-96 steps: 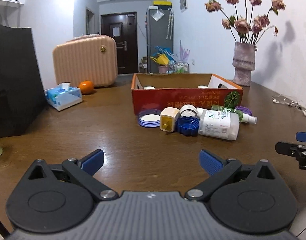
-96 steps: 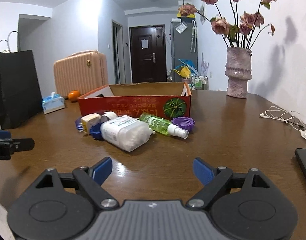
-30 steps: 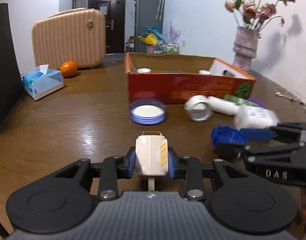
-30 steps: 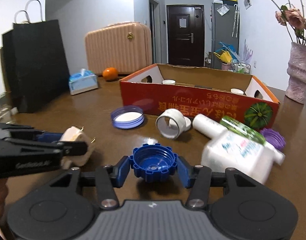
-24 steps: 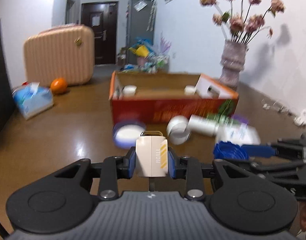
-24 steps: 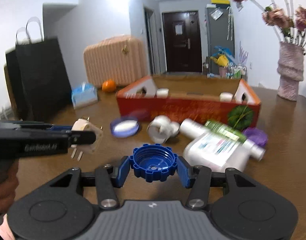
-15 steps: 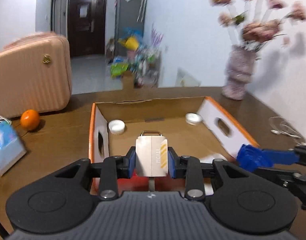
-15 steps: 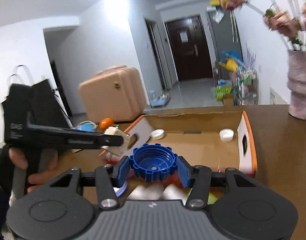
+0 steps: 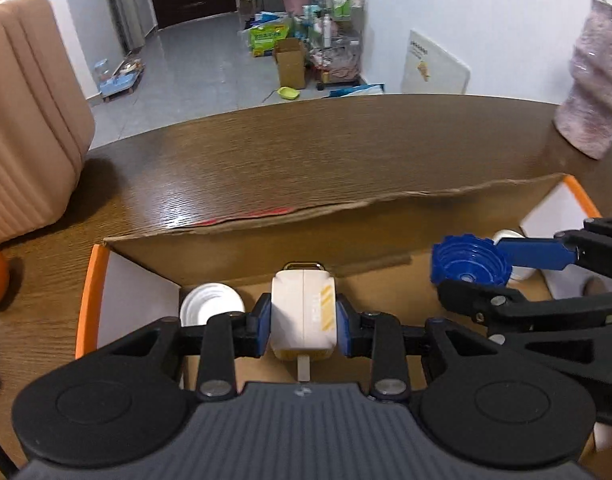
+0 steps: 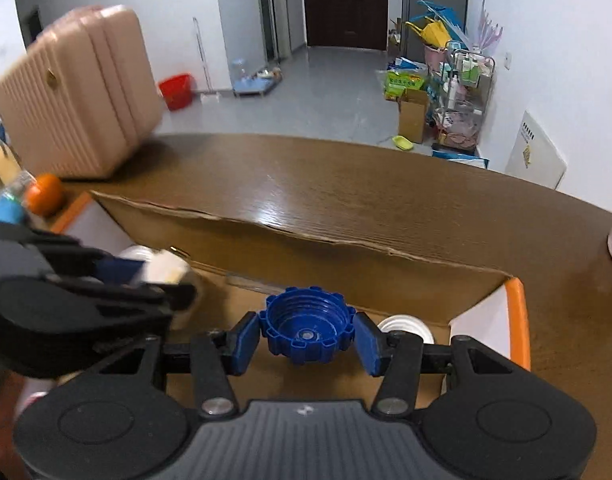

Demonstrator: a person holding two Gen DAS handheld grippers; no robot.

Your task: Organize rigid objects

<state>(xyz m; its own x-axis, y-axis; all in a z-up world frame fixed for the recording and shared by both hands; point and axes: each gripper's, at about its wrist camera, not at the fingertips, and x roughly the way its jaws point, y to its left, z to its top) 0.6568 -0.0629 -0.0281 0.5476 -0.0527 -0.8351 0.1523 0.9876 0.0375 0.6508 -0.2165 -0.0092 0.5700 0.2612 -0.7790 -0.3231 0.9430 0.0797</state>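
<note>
My left gripper (image 9: 303, 322) is shut on a white plug adapter with yellow stripes (image 9: 301, 312), held over the open cardboard box (image 9: 346, 208). My right gripper (image 10: 308, 338) is shut on a blue ridged bottle cap (image 10: 306, 326), also over the box (image 10: 346, 256). The right gripper with the blue cap (image 9: 468, 266) shows at the right of the left wrist view. The left gripper with the adapter (image 10: 167, 270) shows at the left of the right wrist view. White lids (image 9: 209, 306) (image 10: 404, 328) lie on the box floor.
The box stands on a brown wooden table (image 9: 306, 152). A pink suitcase (image 10: 77, 92) and an orange (image 10: 45, 196) stand at the far left. A pink vase (image 9: 594, 92) stands at the far right. Past the table's far edge is grey floor with clutter.
Both grippers have moved forward and tilted down over the box, each still holding its object. The items left on the table in front of the box are out of view.
</note>
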